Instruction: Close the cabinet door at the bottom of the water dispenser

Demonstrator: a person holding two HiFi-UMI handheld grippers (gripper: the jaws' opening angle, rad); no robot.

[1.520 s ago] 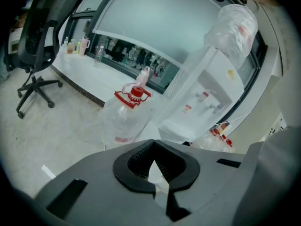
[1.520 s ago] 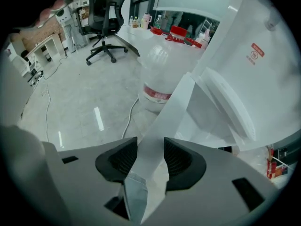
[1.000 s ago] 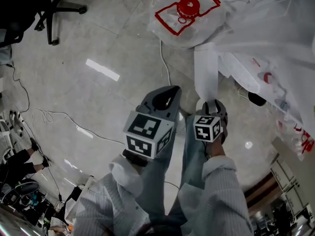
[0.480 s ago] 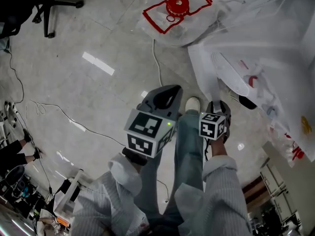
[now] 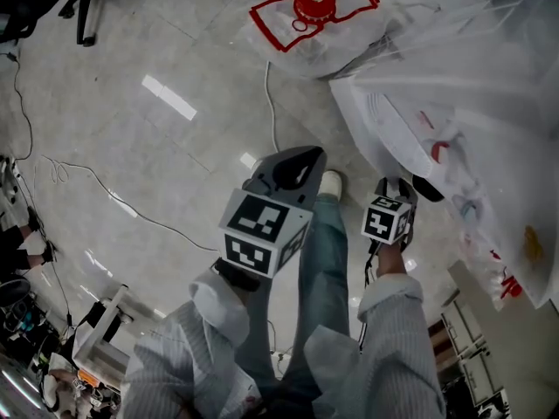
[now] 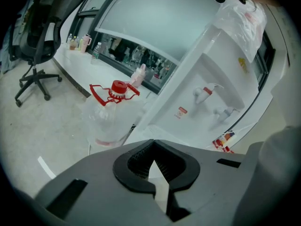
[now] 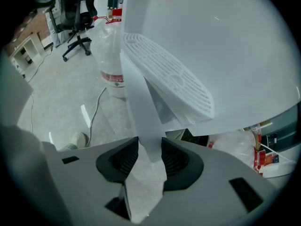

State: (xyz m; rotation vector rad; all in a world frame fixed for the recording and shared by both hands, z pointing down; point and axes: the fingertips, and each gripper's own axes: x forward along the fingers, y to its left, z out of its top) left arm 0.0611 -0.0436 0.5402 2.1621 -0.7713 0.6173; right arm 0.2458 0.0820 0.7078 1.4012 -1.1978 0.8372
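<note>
Right gripper (image 7: 149, 157) pinches cabinet door (image 7: 139, 102) edge; door ajar, left of water dispenser (image 7: 216, 41). Left gripper (image 6: 153, 166) pressed together, empty, farther off.

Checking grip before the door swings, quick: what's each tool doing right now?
Left tool: closed, empty.
Right tool: closed on the cabinet door edge.

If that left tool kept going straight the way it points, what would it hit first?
Most likely the water dispenser, low on its white front; the water jug stands just left of that line. Depth is hard to judge.
</note>
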